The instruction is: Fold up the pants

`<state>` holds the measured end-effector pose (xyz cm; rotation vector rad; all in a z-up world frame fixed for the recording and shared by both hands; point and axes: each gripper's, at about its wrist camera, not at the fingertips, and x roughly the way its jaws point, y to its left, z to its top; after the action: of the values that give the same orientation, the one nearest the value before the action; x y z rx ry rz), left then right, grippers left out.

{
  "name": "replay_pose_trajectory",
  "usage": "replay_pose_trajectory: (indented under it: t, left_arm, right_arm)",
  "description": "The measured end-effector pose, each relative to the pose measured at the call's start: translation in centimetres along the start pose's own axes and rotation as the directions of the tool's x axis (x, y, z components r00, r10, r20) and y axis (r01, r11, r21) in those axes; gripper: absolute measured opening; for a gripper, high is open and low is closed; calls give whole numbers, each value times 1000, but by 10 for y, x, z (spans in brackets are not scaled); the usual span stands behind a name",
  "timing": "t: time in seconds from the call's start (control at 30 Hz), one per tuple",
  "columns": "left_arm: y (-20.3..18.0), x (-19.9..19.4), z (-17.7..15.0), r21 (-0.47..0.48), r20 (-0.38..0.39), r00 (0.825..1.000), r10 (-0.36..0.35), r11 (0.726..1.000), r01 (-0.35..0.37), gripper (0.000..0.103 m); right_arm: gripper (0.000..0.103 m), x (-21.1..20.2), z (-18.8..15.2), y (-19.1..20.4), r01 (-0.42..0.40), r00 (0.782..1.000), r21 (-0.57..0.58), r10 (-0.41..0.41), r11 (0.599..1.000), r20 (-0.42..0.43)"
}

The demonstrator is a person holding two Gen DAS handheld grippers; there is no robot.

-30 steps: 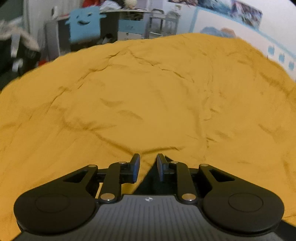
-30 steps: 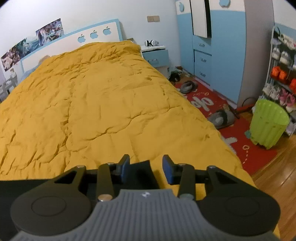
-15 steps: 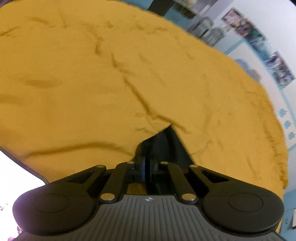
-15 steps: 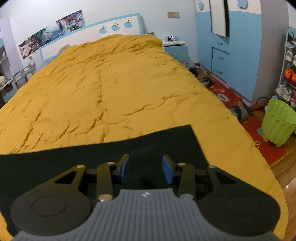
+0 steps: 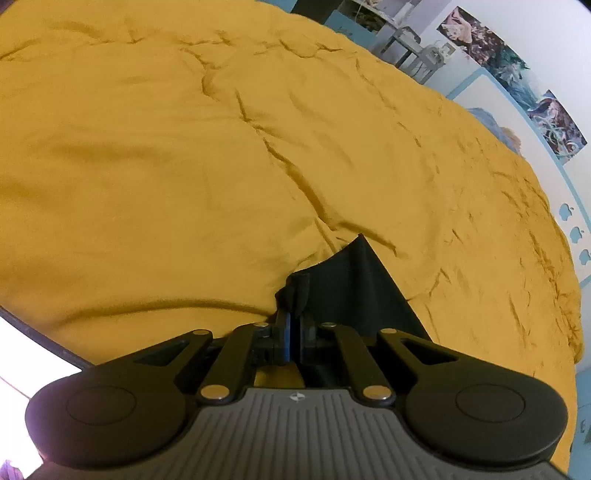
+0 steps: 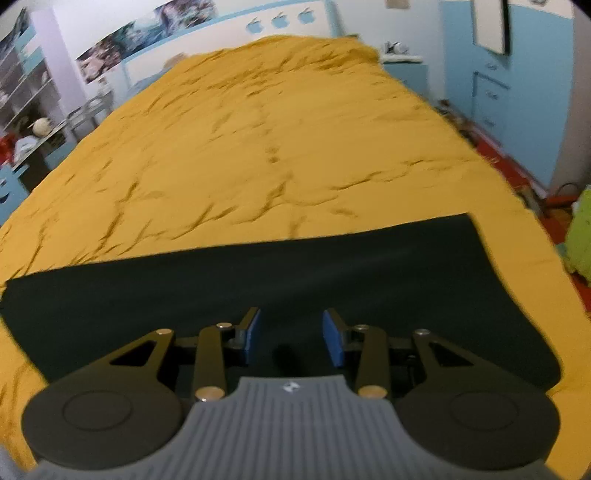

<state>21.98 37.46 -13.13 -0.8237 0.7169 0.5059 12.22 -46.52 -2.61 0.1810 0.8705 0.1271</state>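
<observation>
Black pants (image 6: 280, 273) lie flat across the near end of a bed with a yellow cover (image 6: 280, 140), spread from left to right. My right gripper (image 6: 291, 334) is open and empty, hovering above the middle of the pants. In the left wrist view my left gripper (image 5: 294, 325) is shut on a bunched edge of the black pants (image 5: 354, 288), which rise as a dark peak in front of the fingers. The rest of the pants is hidden there behind the gripper body.
The yellow cover (image 5: 184, 166) fills most of both views. A blue headboard (image 6: 280, 20) stands at the far end. A blue wardrobe (image 6: 517, 92), a red rug and a green bin (image 6: 581, 236) are to the right of the bed.
My left gripper has closed on the pants edge and lifted it. My right gripper has moved back and up, so more of the pants shows below it; it stays open.
</observation>
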Motion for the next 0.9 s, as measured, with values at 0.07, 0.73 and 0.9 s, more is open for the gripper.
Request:
replay_pose_trajectory:
  t: [0.07,0.73,0.9]
  left_arm:
    - [0,0,1,-7,0,1000,6,1000,-6,12]
    - [8,0,2,-50,-9,999,-34,998,33,5]
    - [9,2,2,-63,-6,1000,-29,998,29,5]
  right_arm:
    - [35,-3,-4,13,-33,999,-8,33,999,-14]
    - [4,-28,-84,170,-79,987,-422,10,903,-163]
    - [0,-15,-104,165,-82,975,-448,-20,890,-220]
